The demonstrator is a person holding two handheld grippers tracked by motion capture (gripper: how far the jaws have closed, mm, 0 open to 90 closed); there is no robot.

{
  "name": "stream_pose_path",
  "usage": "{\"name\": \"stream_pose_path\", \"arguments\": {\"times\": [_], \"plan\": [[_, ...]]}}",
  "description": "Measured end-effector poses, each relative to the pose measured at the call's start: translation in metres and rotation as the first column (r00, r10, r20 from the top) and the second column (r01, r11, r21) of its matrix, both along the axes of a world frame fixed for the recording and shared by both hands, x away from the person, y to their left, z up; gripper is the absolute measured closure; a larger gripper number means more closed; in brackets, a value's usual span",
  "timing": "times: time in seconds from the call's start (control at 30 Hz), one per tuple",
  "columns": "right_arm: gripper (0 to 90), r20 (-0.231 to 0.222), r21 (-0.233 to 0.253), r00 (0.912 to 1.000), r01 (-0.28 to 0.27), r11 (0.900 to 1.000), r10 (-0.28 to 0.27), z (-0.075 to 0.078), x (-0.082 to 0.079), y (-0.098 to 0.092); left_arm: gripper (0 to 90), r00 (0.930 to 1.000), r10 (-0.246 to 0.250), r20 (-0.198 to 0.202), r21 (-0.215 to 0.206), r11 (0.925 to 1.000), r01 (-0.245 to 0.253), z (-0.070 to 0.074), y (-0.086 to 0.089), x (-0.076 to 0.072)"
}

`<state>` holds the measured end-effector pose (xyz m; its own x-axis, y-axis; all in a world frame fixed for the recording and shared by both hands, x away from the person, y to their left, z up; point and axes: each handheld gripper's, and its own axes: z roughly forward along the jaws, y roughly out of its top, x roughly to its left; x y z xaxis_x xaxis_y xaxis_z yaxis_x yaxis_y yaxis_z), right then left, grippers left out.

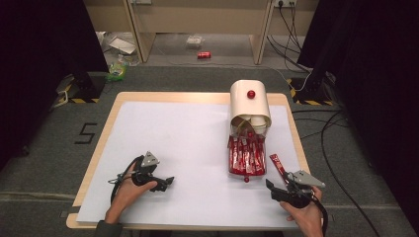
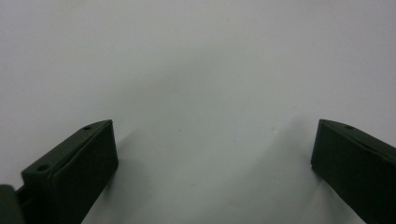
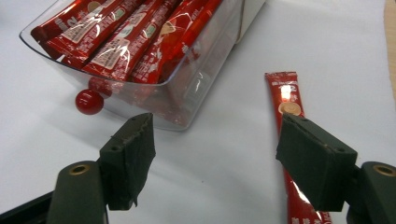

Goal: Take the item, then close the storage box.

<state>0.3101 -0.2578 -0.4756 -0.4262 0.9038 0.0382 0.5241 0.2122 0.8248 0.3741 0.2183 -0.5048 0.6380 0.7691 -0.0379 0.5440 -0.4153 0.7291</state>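
Nearest the table's front edge, the right gripper (image 1: 274, 190) is held in the person's right hand (image 1: 307, 213) at about 5 o'clock on the white sheet (image 1: 197, 148). Its jaws are seen spread wide apart in the right gripper view, with nothing between them. One loose red sachet (image 3: 288, 121) lies flat on the sheet; its near end is overlapped in that view by the right-hand jaw, and whether they touch cannot be told. In the high view the sachet (image 1: 277, 164) is found at roughly 4 o'clock, just beside the drawer and apart from it.

At about 7 o'clock the left gripper (image 1: 165, 182) is held in the left hand (image 1: 129, 190). Its jaws are seen wide apart over bare white sheet in the left gripper view, holding nothing.

Farther out, a clear drawer (image 3: 187, 100) is pulled out of its housing, filled with red sachets (image 1: 246, 155) laid lengthwise. A red knob (image 3: 89, 101) is fixed at its front.

Beyond, at about 1 o'clock, the cream dispenser housing (image 1: 249, 103) stands with a red button (image 1: 251, 94) on top. White cups (image 1: 257, 123) are visible in its opening.
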Motion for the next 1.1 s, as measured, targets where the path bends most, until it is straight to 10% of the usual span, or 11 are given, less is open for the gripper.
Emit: {"name": "stream_pose_path", "arguments": {"times": [1.1], "plan": [[27.7, 0.011, -0.042, 0.9987, -0.05, 0.998, 0.05, -0.01, 0.002, 0.02, 0.0, 1.0, 0.0, 0.001, 0.002, 1.0, 0.0, 0.0, 0.0, 0.0]]}}
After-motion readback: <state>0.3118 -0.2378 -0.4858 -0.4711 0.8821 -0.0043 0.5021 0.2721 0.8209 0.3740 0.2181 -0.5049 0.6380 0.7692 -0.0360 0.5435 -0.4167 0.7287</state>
